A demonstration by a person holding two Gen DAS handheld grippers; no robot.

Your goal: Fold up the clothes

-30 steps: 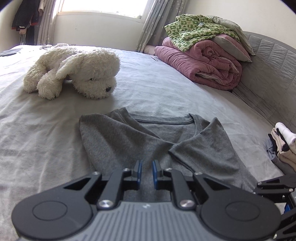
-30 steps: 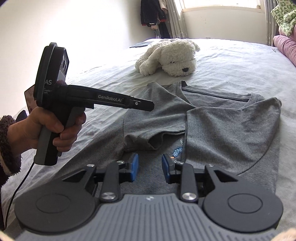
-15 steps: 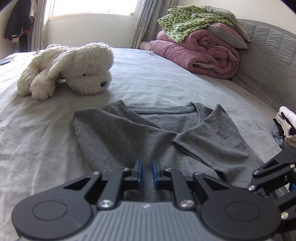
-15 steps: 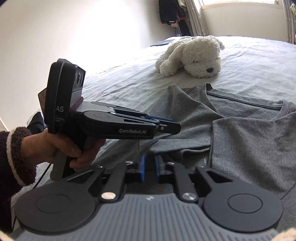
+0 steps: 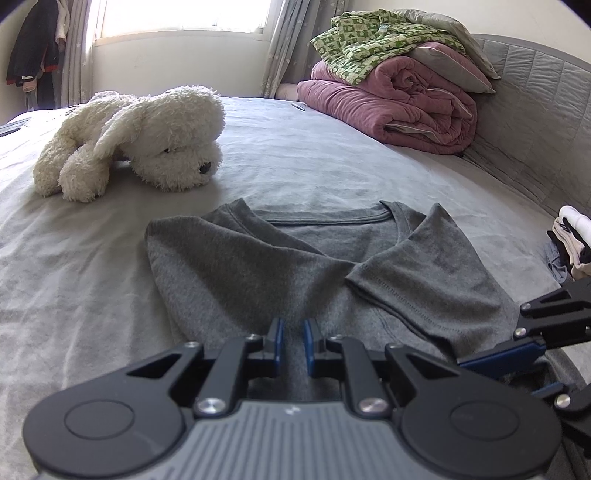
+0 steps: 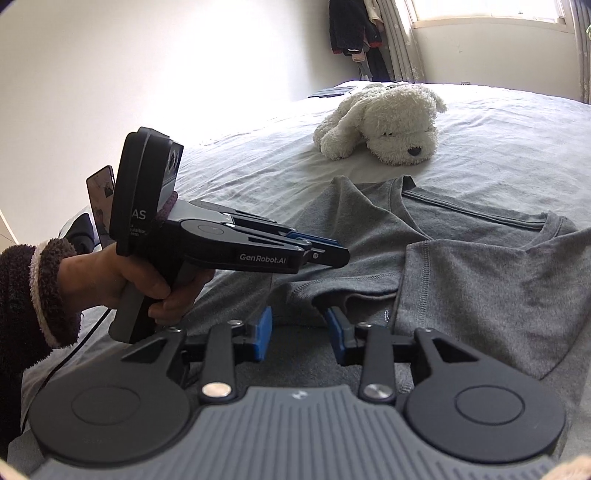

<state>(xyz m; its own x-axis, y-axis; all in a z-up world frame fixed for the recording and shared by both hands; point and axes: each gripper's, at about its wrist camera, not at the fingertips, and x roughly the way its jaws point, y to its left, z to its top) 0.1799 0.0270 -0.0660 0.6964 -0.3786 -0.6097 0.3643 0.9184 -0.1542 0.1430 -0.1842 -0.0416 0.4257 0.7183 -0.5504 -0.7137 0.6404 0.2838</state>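
Grey T-shirt [image 5: 258, 266] laid flat on a grey bed [image 5: 332, 155], collar toward the window [image 5: 177, 18], both sleeves folded in over the chest. No containers in sight; only loose heaps: a green quilt [image 5: 369, 40] and grey pillow [image 5: 454, 37] stacked on a rolled pink duvet [image 5: 399, 107] against the padded headboard [image 5: 535, 107], and a small stack of clothes [image 5: 572, 243] at the bed's right edge.

Left gripper [image 5: 293, 345] low over the shirt's lower part, blue pads nearly closed with a thin gap, nothing pinched that can be made out. Right gripper [image 6: 299, 332] above the lower part too, jaws parted wide and empty, opened from the near-closed set of half a second ago. Left gripper seen from the right wrist as before, held in a hand [image 6: 147, 284] with a furry brown cuff, now tilted a little lower over the left sleeve.

White plush dog [image 5: 136, 140] lying beyond the collar, apart from the shirt. Dark clothes [image 6: 351, 26] hanging in the corner beside pale curtains [image 5: 284, 44]; plain white wall [image 6: 147, 74] to the left.
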